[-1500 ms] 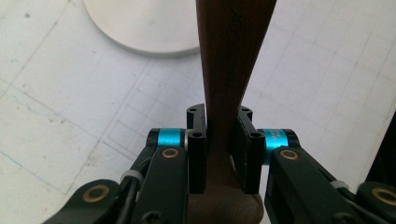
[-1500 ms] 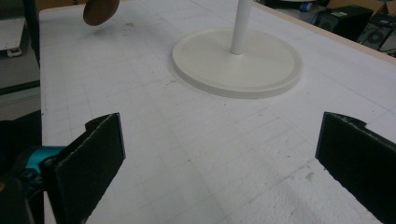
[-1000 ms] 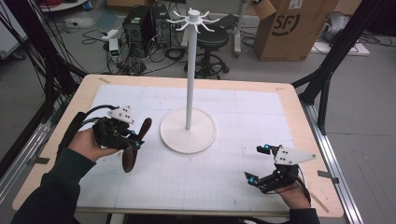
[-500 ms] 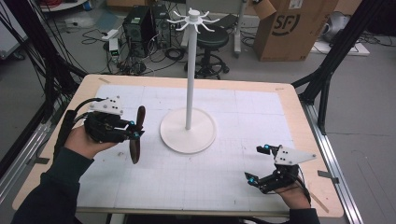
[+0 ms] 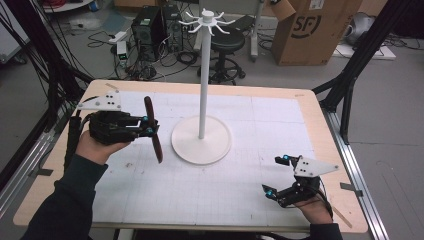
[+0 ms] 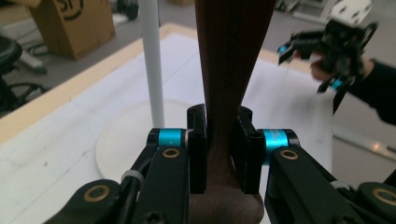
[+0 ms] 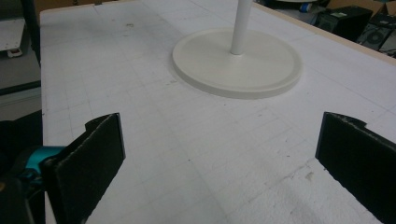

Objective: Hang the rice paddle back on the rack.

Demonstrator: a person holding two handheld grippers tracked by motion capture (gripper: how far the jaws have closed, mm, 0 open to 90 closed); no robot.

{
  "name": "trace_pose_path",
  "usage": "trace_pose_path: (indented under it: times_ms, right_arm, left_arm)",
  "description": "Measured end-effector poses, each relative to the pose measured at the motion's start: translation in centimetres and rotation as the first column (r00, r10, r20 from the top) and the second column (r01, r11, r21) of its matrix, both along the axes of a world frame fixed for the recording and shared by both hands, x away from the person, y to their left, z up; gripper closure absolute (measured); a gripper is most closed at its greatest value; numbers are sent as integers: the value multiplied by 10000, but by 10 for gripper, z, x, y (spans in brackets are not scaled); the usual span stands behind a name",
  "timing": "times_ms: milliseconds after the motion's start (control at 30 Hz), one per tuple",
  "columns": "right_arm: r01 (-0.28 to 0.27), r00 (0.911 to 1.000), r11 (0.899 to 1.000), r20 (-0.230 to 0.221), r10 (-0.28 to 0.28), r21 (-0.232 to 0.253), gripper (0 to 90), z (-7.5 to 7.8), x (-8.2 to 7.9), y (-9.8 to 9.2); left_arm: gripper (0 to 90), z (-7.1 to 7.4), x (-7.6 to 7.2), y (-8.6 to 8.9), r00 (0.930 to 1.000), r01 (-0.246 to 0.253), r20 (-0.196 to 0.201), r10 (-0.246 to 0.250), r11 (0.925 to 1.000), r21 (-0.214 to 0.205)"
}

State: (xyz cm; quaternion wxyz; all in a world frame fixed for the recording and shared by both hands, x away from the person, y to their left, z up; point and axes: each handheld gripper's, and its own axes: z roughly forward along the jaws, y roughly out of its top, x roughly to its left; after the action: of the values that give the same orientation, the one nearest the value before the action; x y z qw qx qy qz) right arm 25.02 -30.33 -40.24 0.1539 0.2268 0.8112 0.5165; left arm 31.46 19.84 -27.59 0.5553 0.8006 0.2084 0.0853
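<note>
A dark brown wooden utensil [image 5: 152, 130] hangs above the white mat, left of the white stand [image 5: 202, 85]. My left gripper [image 5: 148, 126] is shut on its middle. In the left gripper view the brown wooden utensil [image 6: 231, 60] rises between the two pads of my left gripper [image 6: 219, 151], with the stand's pole [image 6: 152, 60] behind it. The stand has a round base [image 5: 201, 141] and a crown of hooks [image 5: 206, 20] on top. My right gripper [image 5: 278, 176] rests at the front right of the table, open and holding nothing. In the right gripper view my right gripper [image 7: 219, 154] has its jaws wide apart over bare mat, facing the stand's base [image 7: 237, 60].
A white gridded mat [image 5: 210, 185] covers the wooden table [image 5: 320, 120]. Black frame struts [image 5: 350, 75] stand at the right; cables [image 5: 30, 45] hang at the left. A cardboard box [image 5: 315, 30], a stool [image 5: 227, 50] and computer cases [image 5: 150, 25] sit on the floor beyond the far edge.
My left gripper has lifted and swung the wooden utensil toward the stand, turning it more upright. The right gripper has stayed put.
</note>
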Motion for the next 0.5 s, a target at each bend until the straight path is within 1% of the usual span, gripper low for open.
trace_pose_path:
  times_ms: [33,100,233,367,500]
  right_arm:
    - [-18,10000,10000,-26,18,0,5,0,0,0]
    - [-16,10000,10000,-32,16,11,5,0,0,0]
    - [-8,10000,10000,-30,8,11,5,0,0,0]
    - [-4,10000,10000,-19,4,11,5,0,0,0]
    - [-2,10000,10000,-16,2,19,5,0,0,-1]
  left_arm:
    - [777,1,0,0,9999,-43,110,45,9999,-134]
    - [777,3,1,-1,9997,-144,200,149,9995,-268]
    - [777,7,4,-4,9998,-146,134,154,9984,-550]
    - [778,15,8,-10,9998,-122,121,130,9979,-631]
    - [778,28,15,-16,10000,-39,-72,34,9983,-584]
